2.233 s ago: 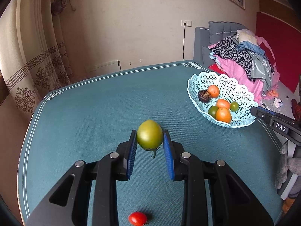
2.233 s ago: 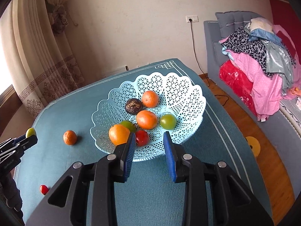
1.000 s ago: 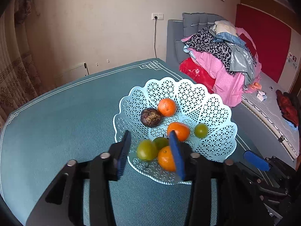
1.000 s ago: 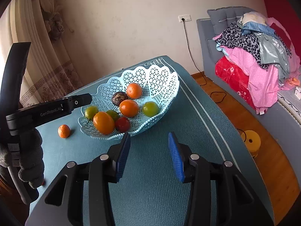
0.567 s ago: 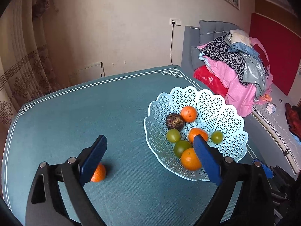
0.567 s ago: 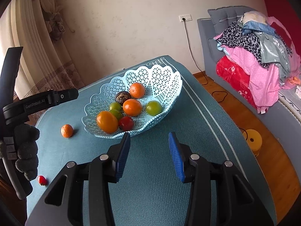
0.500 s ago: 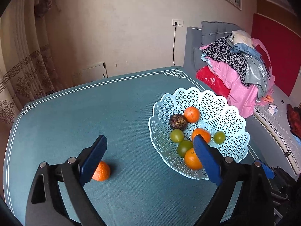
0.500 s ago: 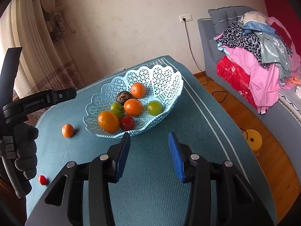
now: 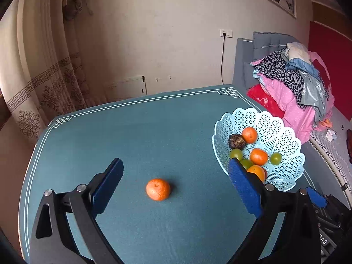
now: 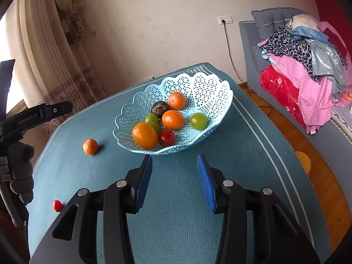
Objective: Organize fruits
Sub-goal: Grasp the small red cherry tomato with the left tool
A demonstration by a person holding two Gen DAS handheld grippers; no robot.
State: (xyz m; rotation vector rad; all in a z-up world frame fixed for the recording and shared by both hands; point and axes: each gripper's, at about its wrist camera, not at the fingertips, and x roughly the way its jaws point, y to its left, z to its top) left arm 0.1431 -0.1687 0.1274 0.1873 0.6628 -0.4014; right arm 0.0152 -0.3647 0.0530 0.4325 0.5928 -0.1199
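1. I see a pale blue lattice-patterned basket on a teal tablecloth edged with white lines.
2. One orange mandarin and a red cherry tomato lie loose.
3. Both grippers' pads are blue, on black frames.

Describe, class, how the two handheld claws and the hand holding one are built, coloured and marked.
Each claw, the left claw and the right claw, has black angular arms with silver screws and ribbed blue pads. Side-on, the left one shows white "GenRobot.AI" lettering. A dark grey knitted glove covers the hand.
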